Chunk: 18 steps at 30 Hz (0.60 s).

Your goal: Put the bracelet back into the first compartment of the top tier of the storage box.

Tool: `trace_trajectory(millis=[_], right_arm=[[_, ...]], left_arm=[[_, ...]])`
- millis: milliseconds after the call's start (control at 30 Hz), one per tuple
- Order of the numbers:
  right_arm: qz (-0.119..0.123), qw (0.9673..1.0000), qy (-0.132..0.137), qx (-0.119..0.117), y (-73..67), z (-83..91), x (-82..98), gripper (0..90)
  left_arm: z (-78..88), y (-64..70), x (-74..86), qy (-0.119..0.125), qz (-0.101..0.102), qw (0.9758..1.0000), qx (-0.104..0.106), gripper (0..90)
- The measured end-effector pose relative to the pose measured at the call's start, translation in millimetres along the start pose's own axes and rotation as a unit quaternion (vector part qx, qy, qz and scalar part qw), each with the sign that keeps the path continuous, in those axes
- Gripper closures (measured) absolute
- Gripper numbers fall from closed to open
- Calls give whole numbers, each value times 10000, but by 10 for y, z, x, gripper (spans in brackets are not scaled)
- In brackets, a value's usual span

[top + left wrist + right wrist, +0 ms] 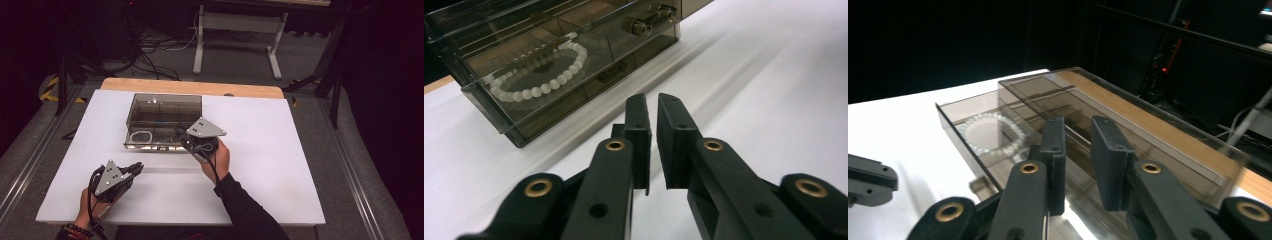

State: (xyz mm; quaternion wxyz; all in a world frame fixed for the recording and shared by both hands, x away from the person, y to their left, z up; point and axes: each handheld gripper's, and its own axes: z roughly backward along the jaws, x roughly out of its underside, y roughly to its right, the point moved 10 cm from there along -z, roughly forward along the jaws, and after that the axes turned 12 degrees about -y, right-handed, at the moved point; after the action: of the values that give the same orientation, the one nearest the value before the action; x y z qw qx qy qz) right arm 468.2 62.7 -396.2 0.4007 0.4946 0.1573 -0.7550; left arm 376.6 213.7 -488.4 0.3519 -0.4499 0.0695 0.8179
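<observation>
A smoky clear drawer box [165, 107] stands on the white table top [270, 165], at the middle back. Its lowest drawer [150, 142] is pulled out toward me and holds a white bead bracelet [141, 136]. In the left gripper view the bracelet [539, 91] lies behind the drawer's front wall, with brass knobs [640, 26] on the drawers beside it. My left gripper [137, 167] [654, 100] rests near the front left, shut and empty, pointing at the box. My right gripper [179, 131] [1078, 122] hovers at the box's front right, jaws nearly together with nothing between them.
A wooden strip [190, 86] borders the table's far edge. Beyond it are floor cables [150, 55] and a white-legged stand [235, 30]. In the right gripper view the left gripper's body [868, 182] shows at the lower left, and the box [1108, 100] stretches ahead.
</observation>
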Motion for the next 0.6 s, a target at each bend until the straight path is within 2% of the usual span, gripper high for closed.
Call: trace_trajectory(millis=[100, 267, 600], right_arm=[[-14, 10000, 15, 6, 29, 42, 23, 765], [54, 9999, 3, 148, 128, 144, 106, 749], [72, 9996, 61, 277, 269, 325, 273, 677]], left_arm=[[-8, 9, -1, 3, 5, 10000, 20, 855], [-11, 9, -2, 0, -11, 10000, 1, 894], [-19, 13, 8, -46, -11, 10000, -7, 895]])
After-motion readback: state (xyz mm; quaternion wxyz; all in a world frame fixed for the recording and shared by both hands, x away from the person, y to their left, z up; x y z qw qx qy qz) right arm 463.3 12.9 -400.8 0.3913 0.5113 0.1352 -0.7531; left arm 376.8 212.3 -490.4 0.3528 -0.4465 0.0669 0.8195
